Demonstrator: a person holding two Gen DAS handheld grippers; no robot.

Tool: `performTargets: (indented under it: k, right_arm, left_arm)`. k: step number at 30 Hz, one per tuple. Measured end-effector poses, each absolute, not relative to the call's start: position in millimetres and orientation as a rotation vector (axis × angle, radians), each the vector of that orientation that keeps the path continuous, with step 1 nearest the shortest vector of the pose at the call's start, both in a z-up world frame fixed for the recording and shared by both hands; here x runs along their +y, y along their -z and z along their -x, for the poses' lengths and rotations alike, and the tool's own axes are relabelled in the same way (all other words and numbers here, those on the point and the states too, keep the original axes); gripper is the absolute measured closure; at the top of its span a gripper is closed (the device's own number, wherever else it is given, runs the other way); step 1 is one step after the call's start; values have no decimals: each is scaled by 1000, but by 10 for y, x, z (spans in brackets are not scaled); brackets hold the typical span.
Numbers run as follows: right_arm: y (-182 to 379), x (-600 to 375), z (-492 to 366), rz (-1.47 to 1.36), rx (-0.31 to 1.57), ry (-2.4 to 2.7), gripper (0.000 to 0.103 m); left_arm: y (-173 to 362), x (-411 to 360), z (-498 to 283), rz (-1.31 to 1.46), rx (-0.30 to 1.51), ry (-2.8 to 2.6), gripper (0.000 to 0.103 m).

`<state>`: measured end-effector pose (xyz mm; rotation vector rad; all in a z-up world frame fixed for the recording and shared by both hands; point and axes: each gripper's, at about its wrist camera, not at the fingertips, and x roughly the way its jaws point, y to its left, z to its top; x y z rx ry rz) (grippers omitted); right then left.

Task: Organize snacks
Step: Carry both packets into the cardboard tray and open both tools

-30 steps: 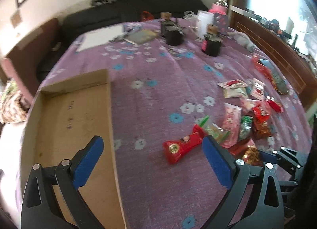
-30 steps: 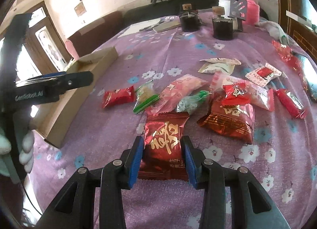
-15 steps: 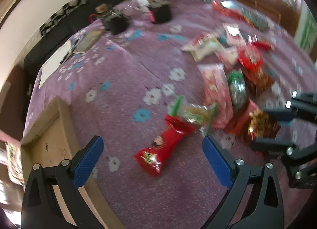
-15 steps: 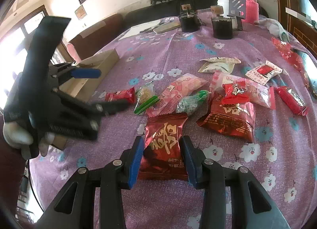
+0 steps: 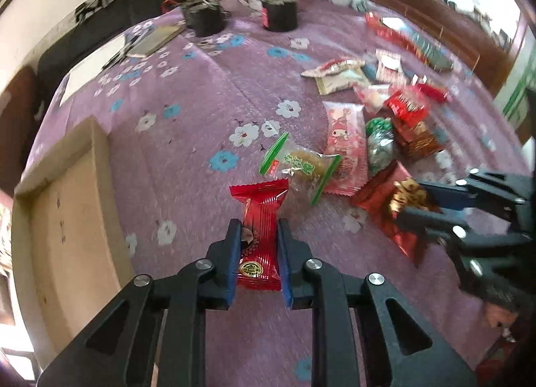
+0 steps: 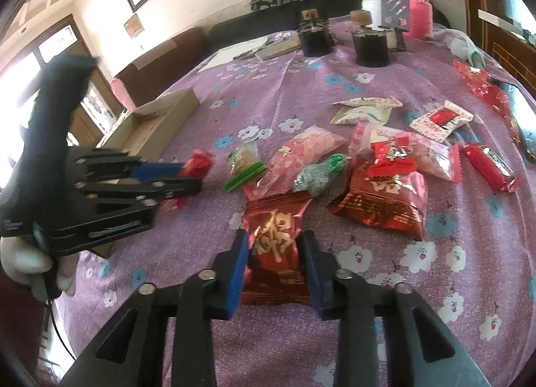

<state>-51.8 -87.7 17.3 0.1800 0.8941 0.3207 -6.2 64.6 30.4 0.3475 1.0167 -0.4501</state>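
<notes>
My left gripper (image 5: 258,234) is shut on a bright red candy packet (image 5: 260,219) lying on the purple flowered cloth. My right gripper (image 6: 274,246) is shut on a dark red packet with gold characters (image 6: 275,236). That packet and my right gripper (image 5: 418,206) also show at the right of the left wrist view. A cardboard box (image 5: 63,216) sits open at the left; it also shows in the right wrist view (image 6: 160,126). A clear green-edged snack bag (image 5: 301,166) and a pink packet (image 5: 345,149) lie just beyond the red candy.
Several more snack packets (image 6: 385,166) are scattered over the cloth to the right. Two black jars (image 6: 372,45) with cork lids, a pink bottle (image 6: 415,12), and a notebook (image 5: 157,39) stand at the far end. A wooden rail (image 5: 402,15) borders the right side.
My left gripper swung from the box toward the snacks, dropped over the bright red candy packet and shut on it. My right gripper stays shut on the dark red packet.
</notes>
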Motion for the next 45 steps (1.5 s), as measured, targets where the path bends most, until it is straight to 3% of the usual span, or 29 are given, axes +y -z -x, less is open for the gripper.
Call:
performTargets:
  k: [11, 22, 32, 45]
  right_arm:
    - [-283, -754, 764, -130, 890, -322, 76]
    - [-947, -441, 898, -75, 815, -402, 76]
    - [-1126, 555, 30, -89, 880, -540, 77]
    - [-698, 1632, -1194, 30, 984, -456, 77]
  left_arm:
    - [-740, 1259, 383, -106, 933, 492, 86]
    - [-972, 1945, 333, 22, 899, 418, 85]
    - [-766, 2720, -494, 145, 972, 265, 85]
    - [-293, 3118, -1245, 331, 1044, 210, 85]
